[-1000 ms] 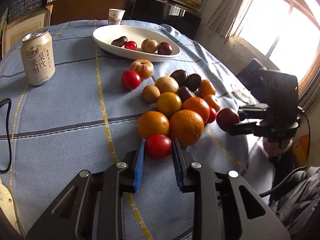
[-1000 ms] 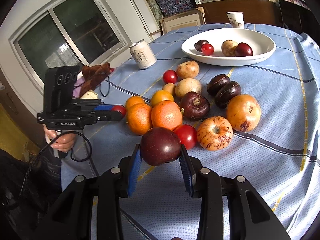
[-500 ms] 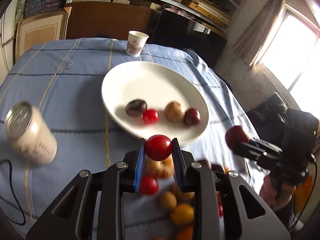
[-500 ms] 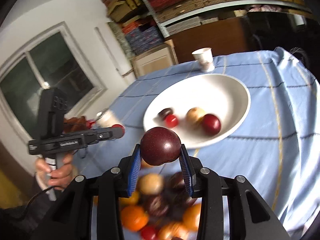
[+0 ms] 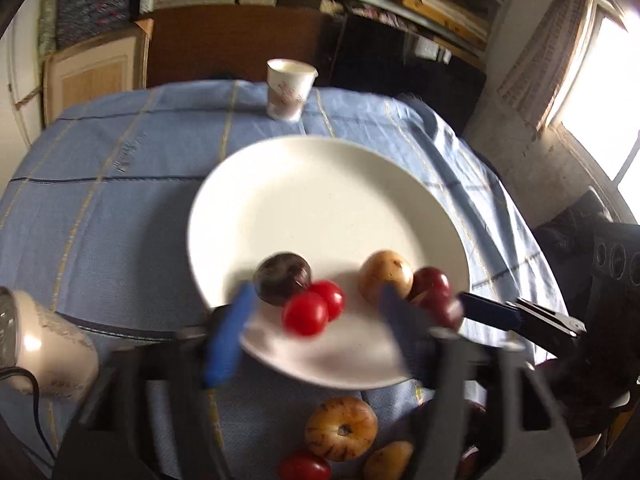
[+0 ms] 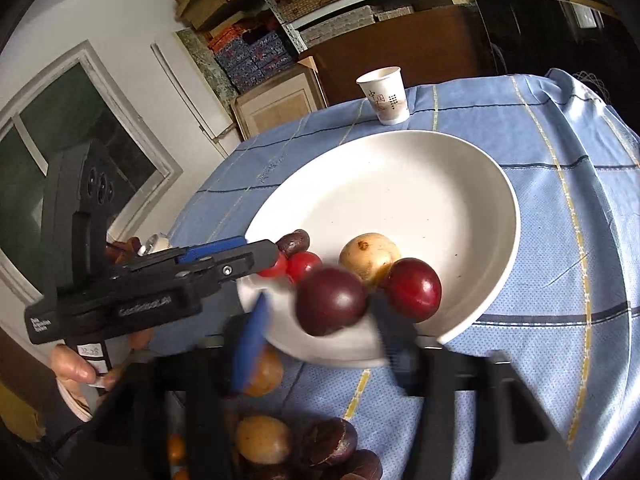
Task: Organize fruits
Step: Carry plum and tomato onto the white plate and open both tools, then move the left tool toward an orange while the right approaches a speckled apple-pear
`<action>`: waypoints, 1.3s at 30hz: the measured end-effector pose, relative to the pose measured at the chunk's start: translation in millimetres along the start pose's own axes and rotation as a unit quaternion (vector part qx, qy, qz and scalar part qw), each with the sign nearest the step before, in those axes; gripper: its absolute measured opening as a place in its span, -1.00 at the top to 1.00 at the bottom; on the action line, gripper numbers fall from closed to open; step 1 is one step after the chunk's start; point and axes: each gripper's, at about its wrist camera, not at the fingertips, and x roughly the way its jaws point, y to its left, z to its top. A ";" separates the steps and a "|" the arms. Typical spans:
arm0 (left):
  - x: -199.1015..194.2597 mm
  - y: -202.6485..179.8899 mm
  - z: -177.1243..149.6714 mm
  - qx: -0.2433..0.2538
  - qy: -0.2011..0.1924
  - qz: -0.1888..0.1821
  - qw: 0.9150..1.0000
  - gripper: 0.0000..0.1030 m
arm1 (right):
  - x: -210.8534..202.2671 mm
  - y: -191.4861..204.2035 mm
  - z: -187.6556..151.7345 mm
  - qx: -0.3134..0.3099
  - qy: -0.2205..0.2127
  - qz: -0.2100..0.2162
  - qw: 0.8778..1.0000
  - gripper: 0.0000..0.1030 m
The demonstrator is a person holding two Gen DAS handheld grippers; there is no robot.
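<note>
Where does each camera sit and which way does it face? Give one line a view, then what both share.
Left wrist: rides the left gripper, looking down over the white plate toward the shelves; own opening jaws show, red tomato loose between.
Right wrist: rides the right gripper, facing the same plate from the other side; own opening jaws, dark plum free, a hand.
Shared: plate, paper cup, blue tablecloth, each other's gripper.
</note>
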 end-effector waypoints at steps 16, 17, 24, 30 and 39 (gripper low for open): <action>-103.2 28.7 -100.3 -0.018 -0.089 -0.012 0.996 -0.91 | -90.5 33.0 -68.8 -0.147 -0.102 0.011 0.984 -0.93; -104.2 28.7 -106.0 -0.015 -0.086 -0.011 0.996 -0.91 | -94.1 36.2 -73.6 -0.158 -0.104 0.007 0.982 -0.93; -100.5 20.3 -142.0 0.020 -0.038 -0.021 0.999 -0.91 | -101.6 49.8 -108.9 -0.227 -0.040 0.019 0.973 -0.31; -102.7 8.1 -162.7 0.068 -0.020 -0.037 0.997 -0.91 | -94.8 56.0 -139.9 -0.266 0.024 0.025 0.963 0.17; -104.4 18.9 -170.9 0.050 -0.010 -0.046 0.998 -0.91 | -87.8 72.2 -157.6 -0.323 0.037 -0.017 0.946 0.18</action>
